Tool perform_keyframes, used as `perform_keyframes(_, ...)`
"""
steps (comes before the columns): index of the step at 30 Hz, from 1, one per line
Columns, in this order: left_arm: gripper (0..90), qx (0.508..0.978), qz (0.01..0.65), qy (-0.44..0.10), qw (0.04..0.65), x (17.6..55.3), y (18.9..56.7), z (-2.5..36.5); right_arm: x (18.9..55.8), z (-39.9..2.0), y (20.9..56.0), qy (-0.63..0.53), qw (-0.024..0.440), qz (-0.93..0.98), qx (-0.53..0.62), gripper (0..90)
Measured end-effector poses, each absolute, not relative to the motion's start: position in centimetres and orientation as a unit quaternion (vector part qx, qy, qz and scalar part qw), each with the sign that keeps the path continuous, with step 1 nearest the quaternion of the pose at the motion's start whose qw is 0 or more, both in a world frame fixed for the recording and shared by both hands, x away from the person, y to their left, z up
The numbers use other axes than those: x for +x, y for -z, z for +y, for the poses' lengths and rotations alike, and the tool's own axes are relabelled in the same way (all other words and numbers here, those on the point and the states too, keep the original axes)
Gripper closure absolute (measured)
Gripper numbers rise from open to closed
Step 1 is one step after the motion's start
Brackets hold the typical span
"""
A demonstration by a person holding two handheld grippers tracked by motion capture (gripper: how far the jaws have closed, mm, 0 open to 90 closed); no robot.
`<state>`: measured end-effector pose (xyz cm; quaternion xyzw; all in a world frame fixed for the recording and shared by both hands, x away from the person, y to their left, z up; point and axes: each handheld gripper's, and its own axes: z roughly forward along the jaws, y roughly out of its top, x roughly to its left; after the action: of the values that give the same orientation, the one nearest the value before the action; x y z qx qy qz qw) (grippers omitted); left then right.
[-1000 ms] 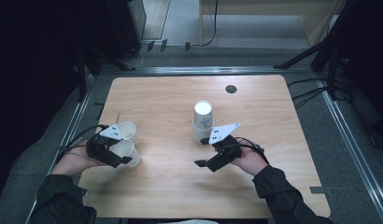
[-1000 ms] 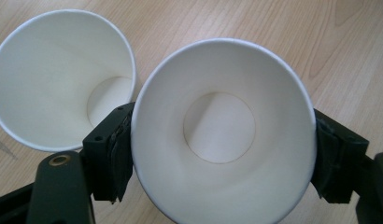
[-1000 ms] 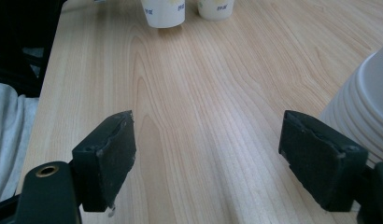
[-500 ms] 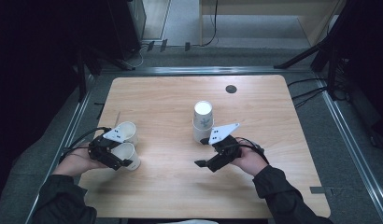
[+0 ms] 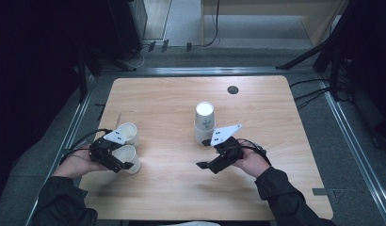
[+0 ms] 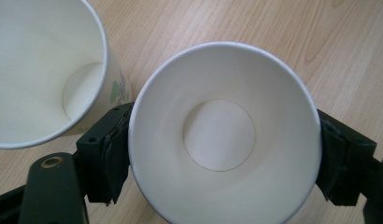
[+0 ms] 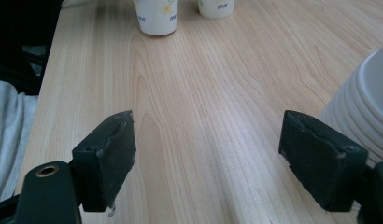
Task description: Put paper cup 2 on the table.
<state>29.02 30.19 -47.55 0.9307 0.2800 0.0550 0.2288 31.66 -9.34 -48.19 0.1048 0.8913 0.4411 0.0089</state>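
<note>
pale wood table (image 5: 172, 99), dark room

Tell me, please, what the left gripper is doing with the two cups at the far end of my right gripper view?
Observer: The left gripper has the nearer cup upright between its jaws, which have just been opening. The cup keeps its round shape.
Operator: Is anything inside those cups?
Observer: No, the left gripper view looks straight into both. The nearer cup and the second cup beside it are empty.
Operator: And the white stack at my right edge?
Observer: It is a stack of upside-down cups near the middle of the table, just beyond your open right gripper.
</note>
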Motion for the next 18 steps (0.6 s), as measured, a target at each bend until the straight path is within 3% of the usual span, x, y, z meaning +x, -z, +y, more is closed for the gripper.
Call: perform_keyframes(18, 16.1, 0.926, 0.285, -0.04, 0.244, 28.89, 47.06, 30.44, 31.62, -9.36, 48.14, -0.44, 0.01, 0.892, 0.103, 19.3)
